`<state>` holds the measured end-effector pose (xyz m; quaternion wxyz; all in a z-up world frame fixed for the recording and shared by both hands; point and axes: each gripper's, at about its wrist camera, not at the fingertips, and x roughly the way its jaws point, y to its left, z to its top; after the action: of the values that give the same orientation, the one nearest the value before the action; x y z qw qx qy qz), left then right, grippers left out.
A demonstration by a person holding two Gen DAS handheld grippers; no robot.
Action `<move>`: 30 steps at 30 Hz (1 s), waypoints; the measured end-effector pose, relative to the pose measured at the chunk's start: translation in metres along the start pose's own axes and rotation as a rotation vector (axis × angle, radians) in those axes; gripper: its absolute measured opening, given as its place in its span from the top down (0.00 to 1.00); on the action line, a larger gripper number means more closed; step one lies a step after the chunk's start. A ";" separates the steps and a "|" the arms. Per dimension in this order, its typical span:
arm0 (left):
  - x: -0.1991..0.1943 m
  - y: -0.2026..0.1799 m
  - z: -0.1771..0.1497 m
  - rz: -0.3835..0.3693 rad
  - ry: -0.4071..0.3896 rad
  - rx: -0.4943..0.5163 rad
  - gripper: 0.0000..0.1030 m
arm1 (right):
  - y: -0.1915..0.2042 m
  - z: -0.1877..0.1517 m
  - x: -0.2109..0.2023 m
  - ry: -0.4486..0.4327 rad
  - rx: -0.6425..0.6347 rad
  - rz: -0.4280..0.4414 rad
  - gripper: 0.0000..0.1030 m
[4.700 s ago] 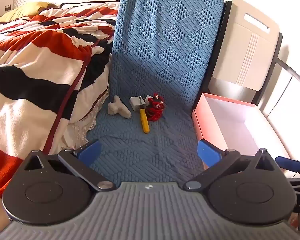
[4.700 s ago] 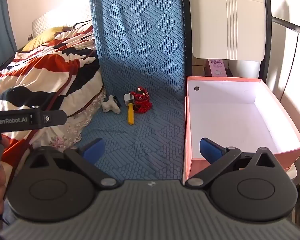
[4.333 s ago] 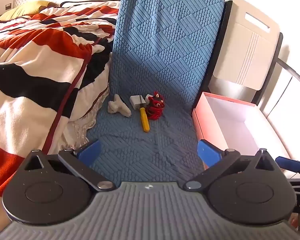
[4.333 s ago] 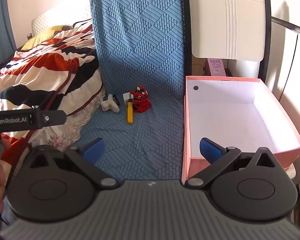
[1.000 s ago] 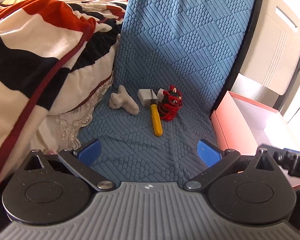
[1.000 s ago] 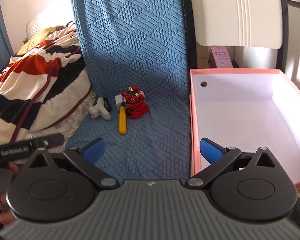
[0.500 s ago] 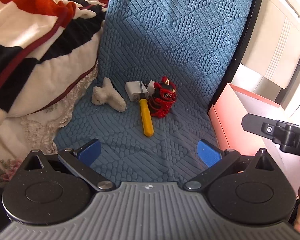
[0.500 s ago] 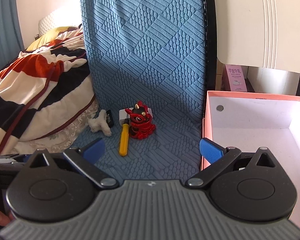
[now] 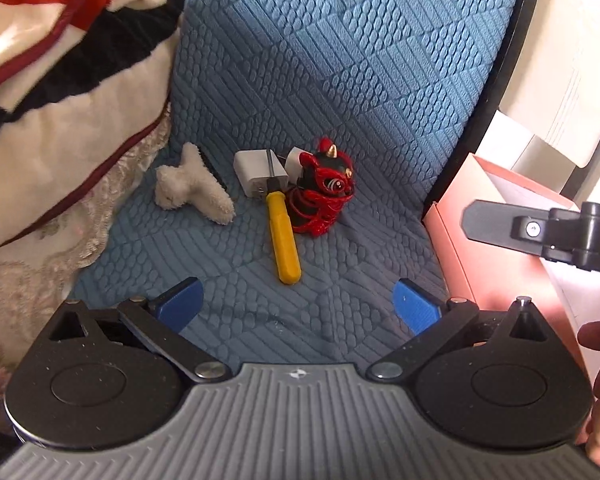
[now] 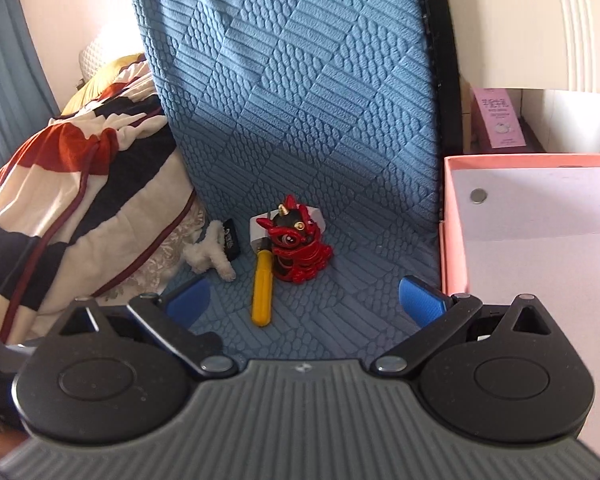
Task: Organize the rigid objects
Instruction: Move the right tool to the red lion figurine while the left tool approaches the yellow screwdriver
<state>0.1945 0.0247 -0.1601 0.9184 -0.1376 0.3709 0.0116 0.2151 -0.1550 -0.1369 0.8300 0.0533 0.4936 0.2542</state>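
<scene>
On the blue quilted seat lie a yellow-handled screwdriver point(image 9: 284, 236) point(image 10: 262, 287), a red and black lion figurine point(image 9: 320, 200) point(image 10: 296, 246), a white charger block point(image 9: 256, 178) point(image 10: 258, 228) and a small white plush point(image 9: 192, 196) point(image 10: 210, 254). A black item point(image 10: 231, 243) leans behind the plush. The pink box point(image 10: 540, 216) point(image 9: 496, 216) stands to the right, its white inside holding only a small round disc point(image 10: 478, 195). My left gripper point(image 9: 298, 306) is open, just short of the screwdriver's handle end. My right gripper point(image 10: 304, 300) is open, low over the seat in front of the figurine.
A striped red, black and cream blanket point(image 9: 60, 72) point(image 10: 80, 184) bulges against the seat on the left. The blue seat back point(image 10: 300, 80) rises behind the objects. A white panel point(image 10: 540, 20) and a pink carton point(image 10: 500, 120) stand behind the box. The other gripper's body point(image 9: 540, 232) reaches in from the right.
Both grippers have moved forward and down toward the cluster of objects, which now looks larger. The objects themselves have not moved. Both stay open.
</scene>
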 end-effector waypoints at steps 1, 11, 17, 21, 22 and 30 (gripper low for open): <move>0.003 0.000 0.001 0.000 0.001 0.005 0.01 | 0.001 0.001 0.002 -0.002 -0.010 0.002 0.02; 0.030 0.013 0.014 -0.029 0.064 -0.024 0.02 | 0.000 0.022 0.035 -0.005 -0.045 0.035 0.08; 0.044 0.019 0.018 -0.010 0.072 -0.029 0.09 | 0.001 0.032 0.064 0.020 -0.066 0.082 0.11; 0.055 0.021 0.021 -0.006 0.078 -0.033 0.14 | 0.005 0.035 0.083 0.035 -0.088 0.084 0.21; 0.058 0.022 0.022 -0.004 0.082 -0.036 0.18 | 0.005 0.036 0.088 0.042 -0.088 0.087 0.22; 0.079 0.023 0.026 0.011 0.092 -0.067 0.32 | 0.017 0.040 0.122 0.082 -0.134 0.121 0.24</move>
<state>0.2658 0.0475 -0.2020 0.8952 -0.1665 0.4129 0.0225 0.2894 -0.0762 -0.2071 0.7939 0.0168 0.5049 0.3384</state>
